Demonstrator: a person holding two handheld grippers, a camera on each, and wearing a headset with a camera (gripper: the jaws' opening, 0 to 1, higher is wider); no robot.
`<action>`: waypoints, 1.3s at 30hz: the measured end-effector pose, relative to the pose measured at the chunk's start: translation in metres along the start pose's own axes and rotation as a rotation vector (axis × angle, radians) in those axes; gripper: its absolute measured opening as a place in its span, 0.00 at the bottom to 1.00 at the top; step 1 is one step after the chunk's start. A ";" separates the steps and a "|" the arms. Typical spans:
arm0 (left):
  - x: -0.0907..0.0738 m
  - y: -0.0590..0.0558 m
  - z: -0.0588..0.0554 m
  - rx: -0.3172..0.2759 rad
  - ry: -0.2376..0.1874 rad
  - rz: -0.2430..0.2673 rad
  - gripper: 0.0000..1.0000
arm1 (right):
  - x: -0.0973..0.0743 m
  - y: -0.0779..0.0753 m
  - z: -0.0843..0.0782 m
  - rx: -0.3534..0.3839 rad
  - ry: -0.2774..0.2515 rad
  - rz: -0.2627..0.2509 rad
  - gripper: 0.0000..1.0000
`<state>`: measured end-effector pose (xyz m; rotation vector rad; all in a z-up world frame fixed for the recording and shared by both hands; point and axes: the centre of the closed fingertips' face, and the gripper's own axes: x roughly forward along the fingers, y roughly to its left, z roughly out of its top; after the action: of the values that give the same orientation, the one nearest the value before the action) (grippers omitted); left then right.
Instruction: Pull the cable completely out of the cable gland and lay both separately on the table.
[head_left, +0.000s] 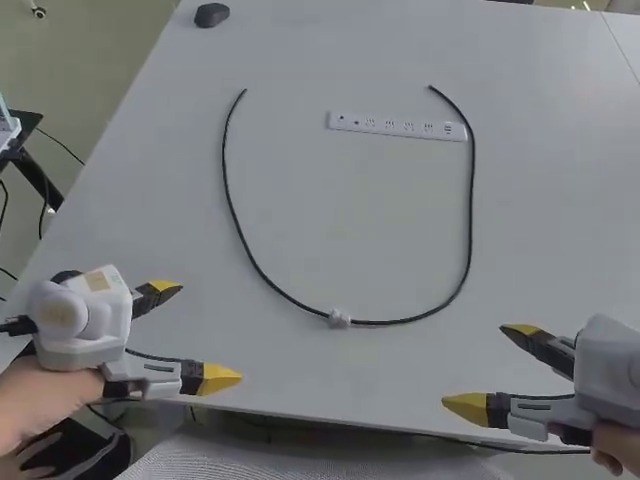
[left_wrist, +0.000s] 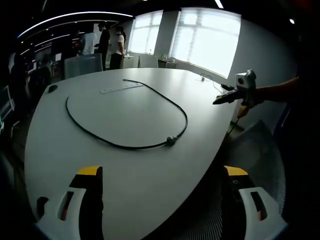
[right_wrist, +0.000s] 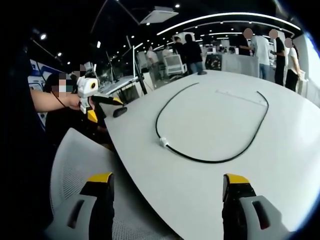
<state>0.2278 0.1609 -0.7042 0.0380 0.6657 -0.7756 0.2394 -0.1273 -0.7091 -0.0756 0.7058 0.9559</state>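
Black cable (head_left: 232, 190) threaded through small white cable gland (head_left: 339, 318), flat on pale grey table (head_left: 560, 200).
Curves in a wide U, both ends up by white power strip (head_left: 397, 125), gland at the bottom of the bend near the table's front edge. Sits between and ahead of both grippers, touching neither: left gripper (head_left: 205, 333) at the near-left edge, right gripper (head_left: 476, 367) at the near-right, jaws of each spread wide, holding nothing. Small dark object (head_left: 211, 14) at the far edge.
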 end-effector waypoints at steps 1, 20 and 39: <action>0.000 0.000 0.000 -0.001 0.000 0.000 0.99 | 0.000 0.001 0.000 -0.005 0.002 -0.001 0.90; 0.005 0.000 -0.006 -0.006 0.001 -0.004 0.98 | 0.034 0.006 0.026 -0.094 0.079 0.032 0.85; 0.014 0.001 -0.008 0.005 0.023 -0.024 0.97 | 0.096 0.009 0.050 -0.196 0.192 0.092 0.70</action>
<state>0.2312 0.1549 -0.7181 0.0436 0.6868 -0.8012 0.2941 -0.0347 -0.7238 -0.3128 0.7955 1.1143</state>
